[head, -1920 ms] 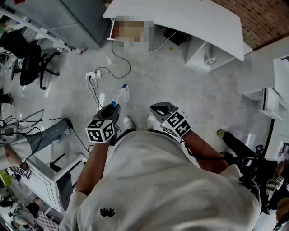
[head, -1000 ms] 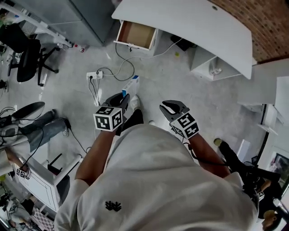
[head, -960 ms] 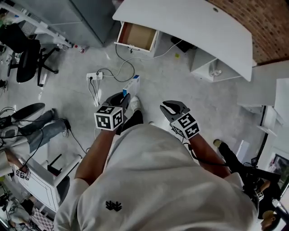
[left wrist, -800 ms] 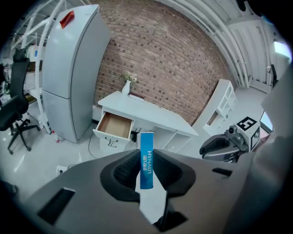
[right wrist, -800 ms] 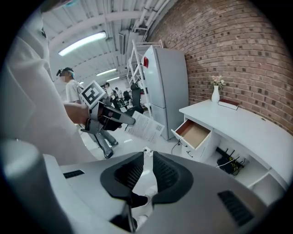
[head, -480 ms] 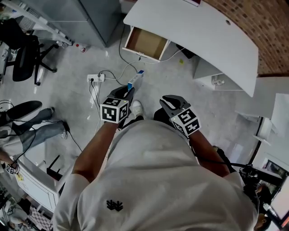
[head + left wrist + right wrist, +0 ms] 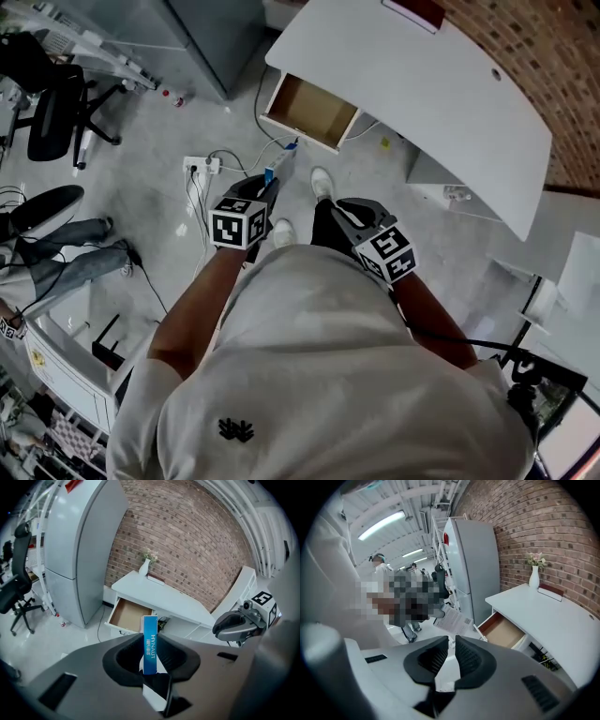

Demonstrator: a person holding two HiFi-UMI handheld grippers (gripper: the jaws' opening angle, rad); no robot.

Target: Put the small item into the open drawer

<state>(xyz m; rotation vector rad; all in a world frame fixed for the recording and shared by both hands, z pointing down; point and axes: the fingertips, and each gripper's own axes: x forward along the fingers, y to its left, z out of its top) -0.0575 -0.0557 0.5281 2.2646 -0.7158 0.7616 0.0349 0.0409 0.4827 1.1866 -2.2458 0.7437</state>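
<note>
So the left gripper (image 7: 150, 640) has its jaws clamped on the small item, a slim blue box (image 7: 150, 637) standing upright between the pads. You can read "HYNAUT" down its narrow face in the left gripper view. In the head view it's just a blue sliver poking out ahead of the gripper, up in the air over the floor and short of the drawer.

The open drawer (image 7: 312, 112) sticks out under the left end of the white desk (image 7: 441, 89). From above you can see straight into it: brown bottom, nothing visible inside.

The right gripper (image 7: 450, 641) is empty, jaws pretty much together with only a thin slit between them. It sits just beside the left one, at about the same height.

Only the gripper views show the white vase (image 7: 534, 577) at the desk's back edge by the brick wall (image 7: 187, 536). Only the head view shows the power strip (image 7: 202, 166) and cables on the floor near the drawer's front corner.
</note>
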